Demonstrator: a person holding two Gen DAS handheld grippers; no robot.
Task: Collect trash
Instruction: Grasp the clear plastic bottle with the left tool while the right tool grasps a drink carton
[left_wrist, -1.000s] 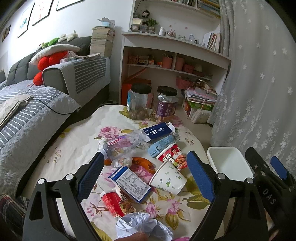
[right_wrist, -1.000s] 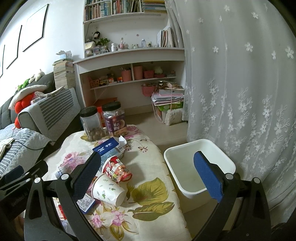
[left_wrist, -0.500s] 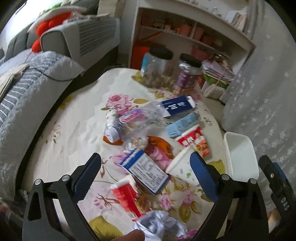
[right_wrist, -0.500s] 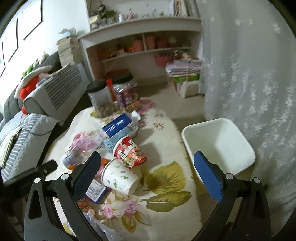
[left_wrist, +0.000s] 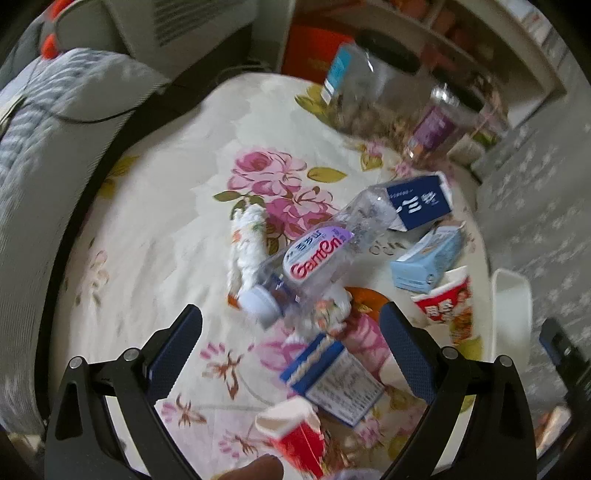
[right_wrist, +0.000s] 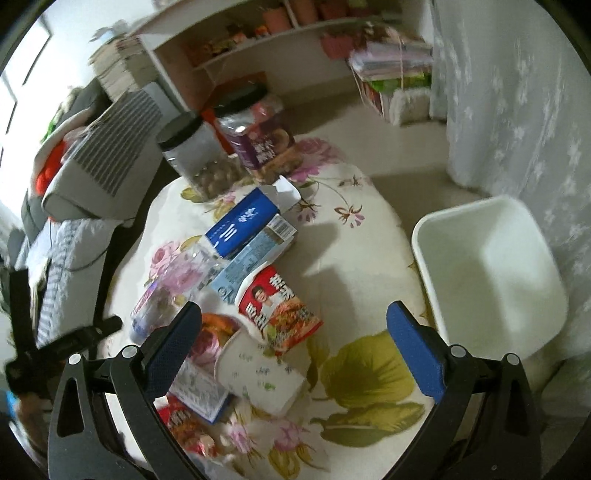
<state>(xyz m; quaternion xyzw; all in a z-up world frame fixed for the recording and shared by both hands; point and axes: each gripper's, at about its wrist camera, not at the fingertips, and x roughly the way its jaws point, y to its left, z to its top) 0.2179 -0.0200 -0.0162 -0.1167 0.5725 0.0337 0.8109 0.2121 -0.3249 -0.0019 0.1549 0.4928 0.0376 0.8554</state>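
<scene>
both the left gripper (left_wrist: 290, 341) and right gripper (right_wrist: 293, 334) hang wide open and empty over litter strewn across the floral tabletop (left_wrist: 159, 206), a reaching step, so next one must close on the crushed clear plastic bottle (left_wrist: 314, 258) for the white plastic bin (right_wrist: 487, 269) beside it.

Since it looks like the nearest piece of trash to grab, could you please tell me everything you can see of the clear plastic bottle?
The plastic bottle is clear, crumpled and apparently empty, with a pale cap and a lilac label in red lettering. It lies on its side on the flowered tablecloth, cap end towards the camera, its base against the dark blue carton, a crumpled white wrapper alongside. Nothing grips it.
</scene>
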